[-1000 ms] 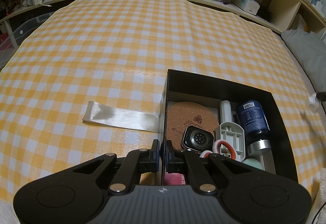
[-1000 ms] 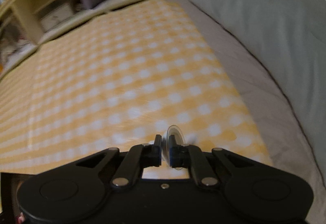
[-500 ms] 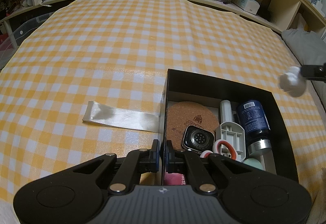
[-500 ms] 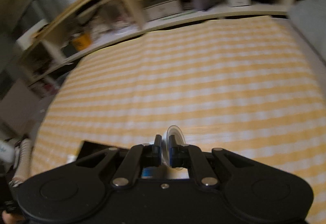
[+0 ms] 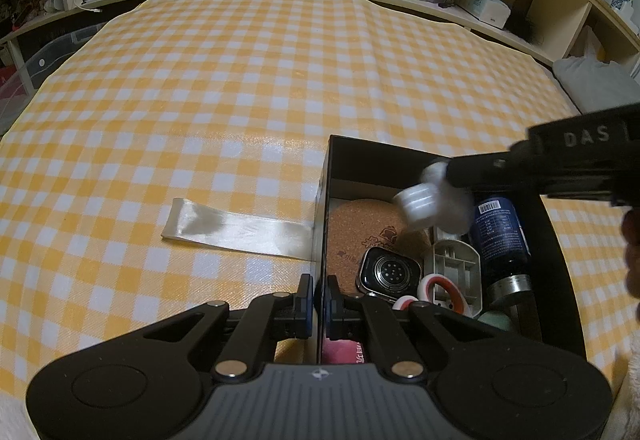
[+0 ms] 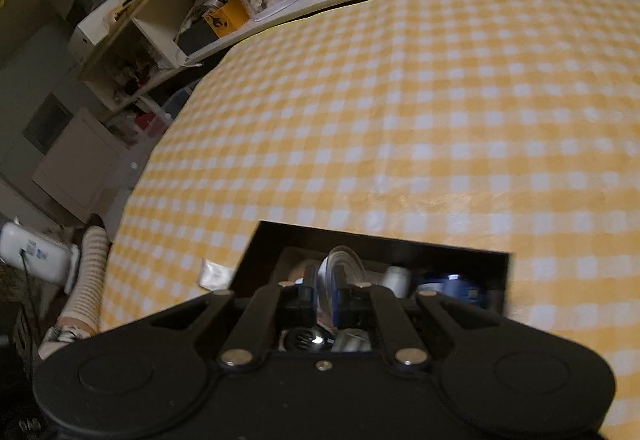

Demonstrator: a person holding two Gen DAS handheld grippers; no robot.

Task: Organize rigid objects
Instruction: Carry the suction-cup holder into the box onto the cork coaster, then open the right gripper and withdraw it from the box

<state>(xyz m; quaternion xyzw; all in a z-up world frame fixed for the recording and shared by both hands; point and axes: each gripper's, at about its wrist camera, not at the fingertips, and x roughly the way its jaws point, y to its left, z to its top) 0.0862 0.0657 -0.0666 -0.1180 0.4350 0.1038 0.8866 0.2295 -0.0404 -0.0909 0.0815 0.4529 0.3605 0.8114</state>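
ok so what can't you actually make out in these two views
- White object held in the right gripper: blurred in the left wrist view; what it is, unclear.
- Pink item in the black box: mostly hidden behind the left gripper.
- Box contents in the right wrist view: covered by that gripper's own body.

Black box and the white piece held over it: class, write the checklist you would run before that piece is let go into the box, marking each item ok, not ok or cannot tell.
1. Right gripper clamped on the white plastic piece: ok.
2. Piece above the opening of the black box, not over the checkered cloth: ok.
3. Left gripper steadying the box by its near wall: ok, its jaws pinch the wall.
4. Free spot under the piece: cannot tell; cork coaster and blue bottle lie beneath.
5. Piece low enough to release gently: cannot tell, it is blurred.
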